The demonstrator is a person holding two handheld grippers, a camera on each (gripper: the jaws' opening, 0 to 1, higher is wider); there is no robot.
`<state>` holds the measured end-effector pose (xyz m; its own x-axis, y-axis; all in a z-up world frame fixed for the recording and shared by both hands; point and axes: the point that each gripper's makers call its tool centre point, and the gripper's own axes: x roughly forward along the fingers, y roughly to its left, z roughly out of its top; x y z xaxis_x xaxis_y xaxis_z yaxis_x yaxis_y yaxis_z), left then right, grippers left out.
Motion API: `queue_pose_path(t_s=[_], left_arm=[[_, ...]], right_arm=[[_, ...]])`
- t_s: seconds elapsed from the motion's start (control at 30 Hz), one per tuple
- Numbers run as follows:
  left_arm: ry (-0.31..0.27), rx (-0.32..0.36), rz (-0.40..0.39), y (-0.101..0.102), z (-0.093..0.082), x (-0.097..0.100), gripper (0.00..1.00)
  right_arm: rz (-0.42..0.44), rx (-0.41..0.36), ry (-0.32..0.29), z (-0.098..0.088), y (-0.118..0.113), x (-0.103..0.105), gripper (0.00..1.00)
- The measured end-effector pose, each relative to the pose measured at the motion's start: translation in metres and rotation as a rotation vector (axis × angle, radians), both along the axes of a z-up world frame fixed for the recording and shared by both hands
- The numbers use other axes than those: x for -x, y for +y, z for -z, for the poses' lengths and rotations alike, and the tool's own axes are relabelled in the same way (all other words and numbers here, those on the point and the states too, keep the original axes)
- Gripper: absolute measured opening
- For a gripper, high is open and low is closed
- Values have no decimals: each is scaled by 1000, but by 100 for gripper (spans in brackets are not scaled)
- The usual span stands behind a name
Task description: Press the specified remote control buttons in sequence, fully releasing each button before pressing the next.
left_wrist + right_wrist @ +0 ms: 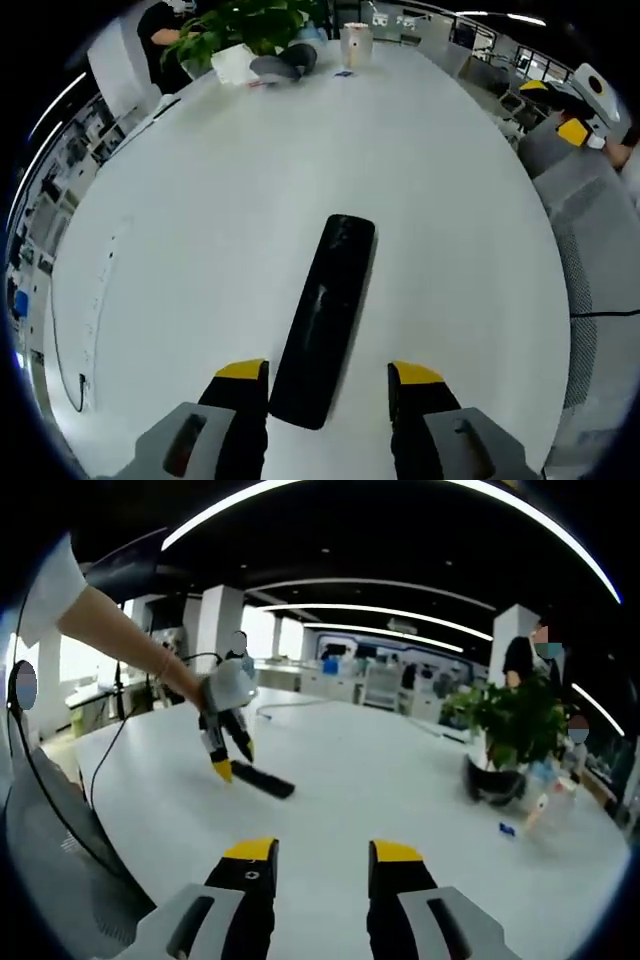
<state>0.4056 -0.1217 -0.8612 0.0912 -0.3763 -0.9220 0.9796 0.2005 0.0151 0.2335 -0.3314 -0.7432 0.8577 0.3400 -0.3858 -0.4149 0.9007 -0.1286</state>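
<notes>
A long black remote control [326, 315] lies flat on the white table [200, 250], its near end between the yellow-tipped jaws of my left gripper [328, 373], which is open around it without touching. In the right gripper view the same remote [264, 779] lies further off on the table, with the left gripper [234, 760] held over its end by a person's arm [120, 635]. My right gripper [322, 851] is open with nothing between its jaws, hovering well short of the remote.
A potted plant [240, 25], a grey pouch [285, 66] and a cup [355, 43] stand at the table's far end. A grey chair [595, 230] is at the right edge. A cable [60, 340] runs along the left. A chair back [50, 850] is close at the left.
</notes>
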Motion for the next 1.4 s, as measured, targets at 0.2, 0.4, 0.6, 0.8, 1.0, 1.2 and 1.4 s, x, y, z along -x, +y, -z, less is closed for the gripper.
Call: queue_pose_path(t_s=[0.2,0.4,0.6,0.8,1.0,1.2,1.4], left_arm=[[4,-22,23,2,3,0,40],[17,-19,13,2,4,1,40],[20,-21,19,2,4,1,40],[17,-23,30,2,4,0,39],[27,-35,28,3,4,-1,38],[31,-75,27,3,4,-2,35],[23,-89,23,5,4,-3,25]], right_arm=[[4,-1,3,1,-1,0,31],[-2,5,6,1,-1,0,30],[-1,6,9,2,-1,0,29],[-6,10,13,2,0,1,28],[-12,13,14,3,1,1,27],[-14,33,36,7,1,2,26],[-23,54,64,13,2,3,24]])
